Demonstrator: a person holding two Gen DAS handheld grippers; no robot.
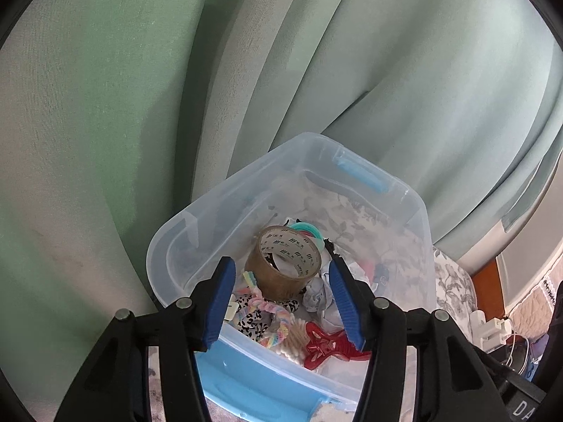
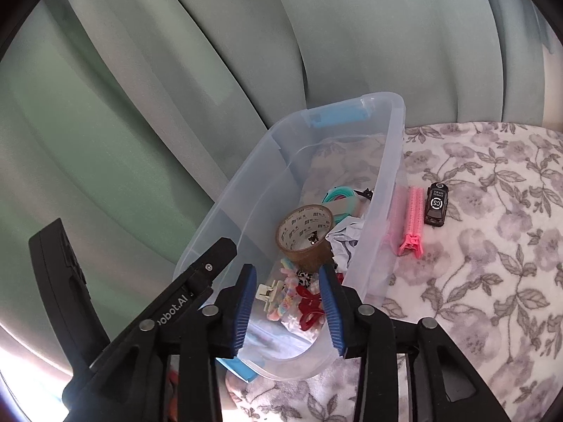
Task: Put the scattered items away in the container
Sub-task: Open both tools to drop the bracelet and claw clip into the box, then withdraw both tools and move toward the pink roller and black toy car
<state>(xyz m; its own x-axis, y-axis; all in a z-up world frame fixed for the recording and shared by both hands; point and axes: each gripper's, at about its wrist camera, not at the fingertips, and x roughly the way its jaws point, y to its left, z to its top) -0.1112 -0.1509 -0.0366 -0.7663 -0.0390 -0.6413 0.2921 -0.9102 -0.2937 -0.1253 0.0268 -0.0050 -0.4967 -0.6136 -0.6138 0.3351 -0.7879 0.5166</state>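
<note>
Right wrist: pink comb [image 2: 412, 221] lies parallel beside container [image 2: 390, 190].

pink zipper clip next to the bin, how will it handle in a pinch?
The pink clip looks like rigid plastic, so probably stiff and light. Its ribbed, narrow body should grip across the width, though smooth plastic may slip. It lies flat on the soft floral cloth, so it is unlikely to roll.

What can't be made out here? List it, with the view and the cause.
- Left wrist: items beneath the tape roll in the clear bin; the roll covers them.
- Left wrist: the red clip, part hidden by the left gripper.
- Right wrist: the toy car lettering, too small.
- Right wrist: the bin's near corner, behind the right gripper.
</note>
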